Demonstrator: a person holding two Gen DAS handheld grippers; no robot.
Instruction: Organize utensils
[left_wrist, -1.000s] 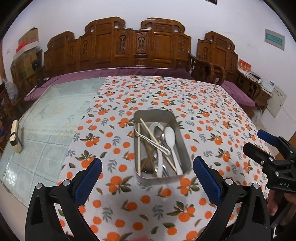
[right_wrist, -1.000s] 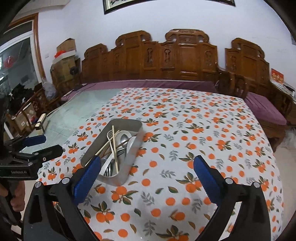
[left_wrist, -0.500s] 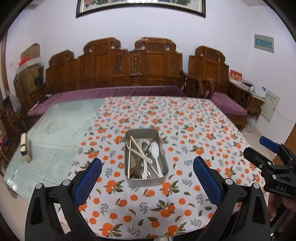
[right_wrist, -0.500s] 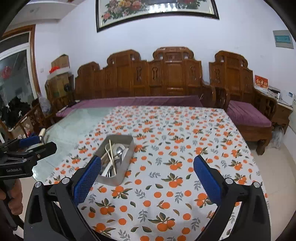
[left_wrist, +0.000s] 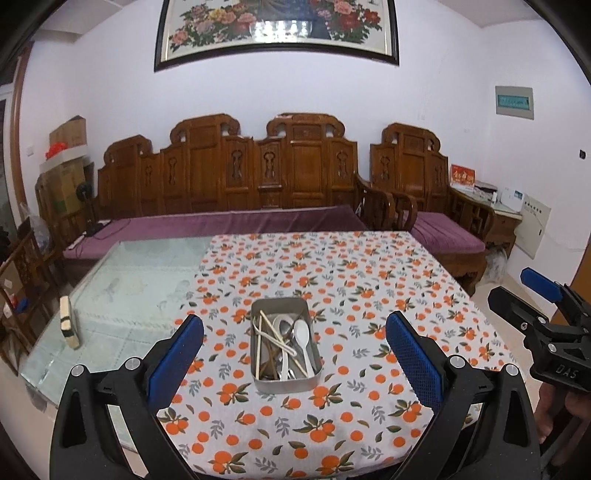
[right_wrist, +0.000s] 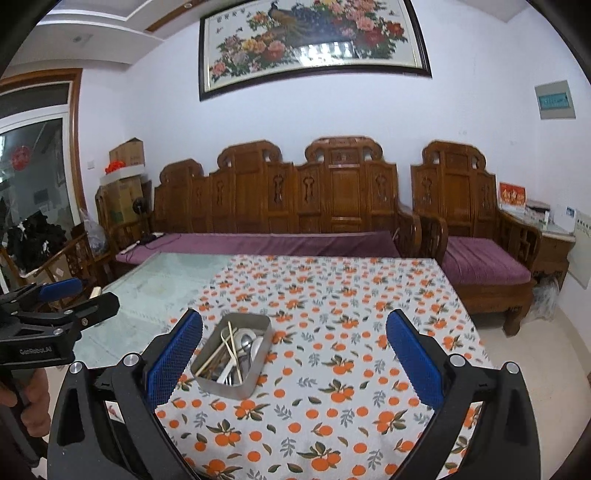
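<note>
A metal tray (left_wrist: 258, 382) stands on the orange-print tablecloth, also in the right wrist view (right_wrist: 227, 387). It holds a white spoon (left_wrist: 302, 334), metal spoons (left_wrist: 284, 328) and wooden chopsticks (left_wrist: 275, 338) in a jumble. My left gripper (left_wrist: 294, 355) is open and empty, held back from the table's near edge, facing the tray. My right gripper (right_wrist: 294, 356) is open and empty, to the right of the left one, the tray ahead to its left. Each gripper shows at the edge of the other's view, the right (left_wrist: 532, 295) and the left (right_wrist: 81, 295).
The tablecloth (left_wrist: 332, 280) covers the right part of a glass-topped table (left_wrist: 136, 280). A small block (left_wrist: 67, 326) lies on the glass at the left. A carved wooden bench with purple cushions (left_wrist: 229, 221) stands behind the table, a wooden armchair (right_wrist: 480, 258) at the right.
Both grippers have pulled back and risen away from the tray, so the whole table and the wall painting come into view. Both stay open. The tray's contents have not moved.
</note>
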